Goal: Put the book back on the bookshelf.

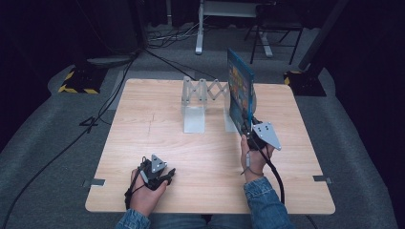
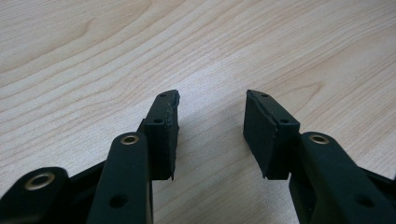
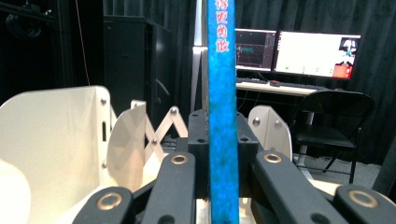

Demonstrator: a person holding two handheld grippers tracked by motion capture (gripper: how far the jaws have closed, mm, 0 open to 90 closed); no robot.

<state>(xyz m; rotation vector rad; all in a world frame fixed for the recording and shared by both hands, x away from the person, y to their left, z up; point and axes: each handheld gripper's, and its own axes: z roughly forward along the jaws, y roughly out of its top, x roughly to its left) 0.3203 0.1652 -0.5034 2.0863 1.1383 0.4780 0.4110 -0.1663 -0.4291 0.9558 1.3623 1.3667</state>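
A thin blue book (image 1: 240, 90) stands upright on its edge, held at the right end of a white expandable book rack (image 1: 204, 102). My right gripper (image 1: 247, 127) is shut on the book's near lower edge. In the right gripper view the blue spine (image 3: 222, 107) with red characters rises between the two black jaws, and the rack's white plates (image 3: 56, 135) stand left and right of it. My left gripper (image 1: 168, 174) rests low over the table near the front edge. Its jaws (image 2: 212, 130) stand open over bare wood with nothing between them.
The light wooden table (image 1: 143, 143) stands on grey carpet with cables (image 1: 95, 119) trailing at the left. Beyond the table are a folding chair (image 3: 334, 123), a desk with lit monitors (image 3: 299, 53) and black stand bases (image 1: 79, 78).
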